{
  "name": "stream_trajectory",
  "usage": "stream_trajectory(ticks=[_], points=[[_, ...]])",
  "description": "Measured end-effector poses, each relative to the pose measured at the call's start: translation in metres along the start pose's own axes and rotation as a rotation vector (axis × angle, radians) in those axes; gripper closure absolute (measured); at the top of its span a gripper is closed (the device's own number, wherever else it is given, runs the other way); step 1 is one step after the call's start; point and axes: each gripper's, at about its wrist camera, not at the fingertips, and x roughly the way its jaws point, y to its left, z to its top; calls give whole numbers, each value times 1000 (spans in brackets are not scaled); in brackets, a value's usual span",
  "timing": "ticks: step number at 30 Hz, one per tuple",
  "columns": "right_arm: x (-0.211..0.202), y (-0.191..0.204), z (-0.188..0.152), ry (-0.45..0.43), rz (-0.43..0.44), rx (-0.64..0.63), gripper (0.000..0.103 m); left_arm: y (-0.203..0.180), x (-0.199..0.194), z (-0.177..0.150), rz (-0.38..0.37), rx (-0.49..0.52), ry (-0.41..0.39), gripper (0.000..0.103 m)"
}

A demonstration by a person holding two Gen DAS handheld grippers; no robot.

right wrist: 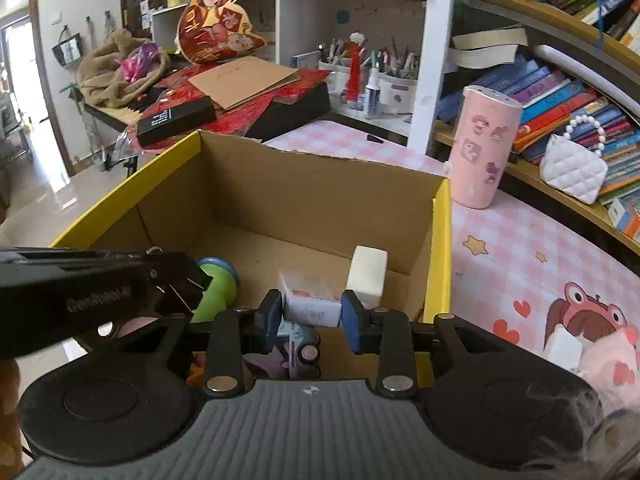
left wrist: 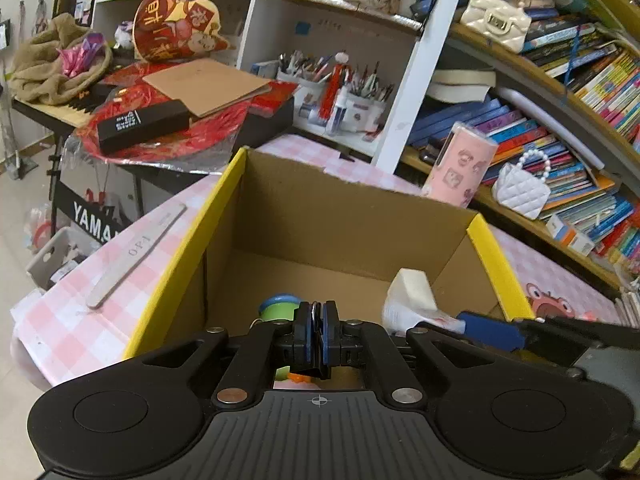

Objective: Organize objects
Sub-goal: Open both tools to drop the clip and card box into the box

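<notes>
A small white box [right wrist: 314, 309] is clamped crosswise between the right gripper [right wrist: 310, 318] pads, directly above the cardboard box [right wrist: 320, 184] floor. The left gripper [left wrist: 317, 330] is closed on something thin, unidentifiable.

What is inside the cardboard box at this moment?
In the cardboard box: a green toy, a white block and a toy car. The right gripper clamps a small white box above. The near floor is hidden.
</notes>
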Motion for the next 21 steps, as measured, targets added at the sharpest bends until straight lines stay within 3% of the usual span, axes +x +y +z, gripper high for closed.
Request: stream_trajectory(ticks=[8,14,21], points=[[7,3,0,17,12,-7,74,1,5,-1,5,-4,12,98],[-5,4,-1,-11,3,19,72,1,-6,-1,-13,-1,-8,89],[-38,3,1,-92,-32,68,71,0,-39,2,-28,19,-86,68]])
